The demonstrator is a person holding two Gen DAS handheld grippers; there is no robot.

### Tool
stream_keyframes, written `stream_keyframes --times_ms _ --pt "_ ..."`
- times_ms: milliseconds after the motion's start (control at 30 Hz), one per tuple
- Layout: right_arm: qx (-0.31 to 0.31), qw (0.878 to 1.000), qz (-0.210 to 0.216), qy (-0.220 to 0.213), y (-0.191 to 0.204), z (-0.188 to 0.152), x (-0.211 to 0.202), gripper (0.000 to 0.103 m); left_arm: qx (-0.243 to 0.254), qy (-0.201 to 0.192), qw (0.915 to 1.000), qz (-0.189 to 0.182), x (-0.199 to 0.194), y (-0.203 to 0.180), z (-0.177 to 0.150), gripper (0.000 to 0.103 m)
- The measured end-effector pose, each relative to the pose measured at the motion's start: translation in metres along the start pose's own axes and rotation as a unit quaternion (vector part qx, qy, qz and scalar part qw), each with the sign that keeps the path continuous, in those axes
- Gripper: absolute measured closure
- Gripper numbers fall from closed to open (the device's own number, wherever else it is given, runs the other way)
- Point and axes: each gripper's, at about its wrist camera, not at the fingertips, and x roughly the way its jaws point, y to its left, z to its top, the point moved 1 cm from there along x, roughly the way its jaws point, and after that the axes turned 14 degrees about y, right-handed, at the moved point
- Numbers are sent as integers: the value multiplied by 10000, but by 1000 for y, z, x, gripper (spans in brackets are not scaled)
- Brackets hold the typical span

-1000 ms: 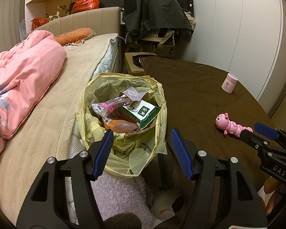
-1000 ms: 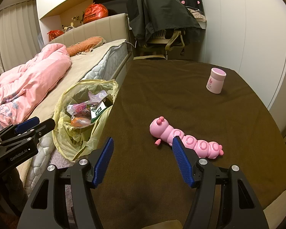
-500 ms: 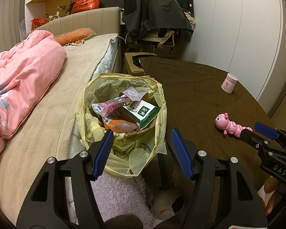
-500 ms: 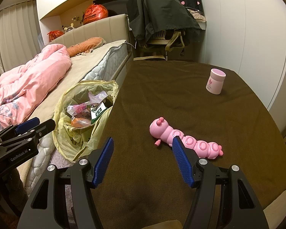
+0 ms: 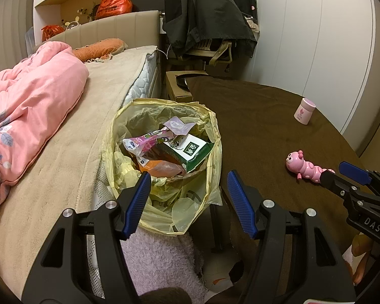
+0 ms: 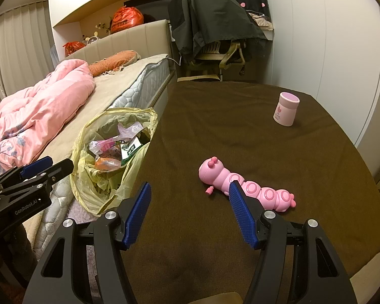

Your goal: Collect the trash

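Hiding the pink caterpillar toy (image 6: 248,188) partly, right gripper (image 6: 190,211) gaping, empty

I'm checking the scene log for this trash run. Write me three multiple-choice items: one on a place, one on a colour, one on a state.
1. Where does the yellow trash bag sit?
A. between the bed and the brown-covered table
B. on top of the table
C. on the pink duvet

2. What colour is the caterpillar toy on the table?
A. green
B. pink
C. orange

3. How does the right gripper stand?
A. shut on the toy
B. shut on the cup
C. open, holding nothing

Answers:
1. A: the bag stands in the gap beside the bed, against the table's edge.
2. B: the toy's whole body is pink.
3. C: its blue fingers stand wide apart with only the tablecloth between them.
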Motion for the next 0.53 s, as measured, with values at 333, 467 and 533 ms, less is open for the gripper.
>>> stream_keyframes --times_ms 333,467,533 --pt "6 10000 -74 54 -4 1 2 43 60 31 9999 -99 2 3 1 43" --pt "91 9997 -88 -191 -35 12 3 43 140 260 9992 -260 18 -12 7 43" --pt "125 9996 -89 -247 -47 16 5 43 146 397 9986 -328 29 -23 11 43"
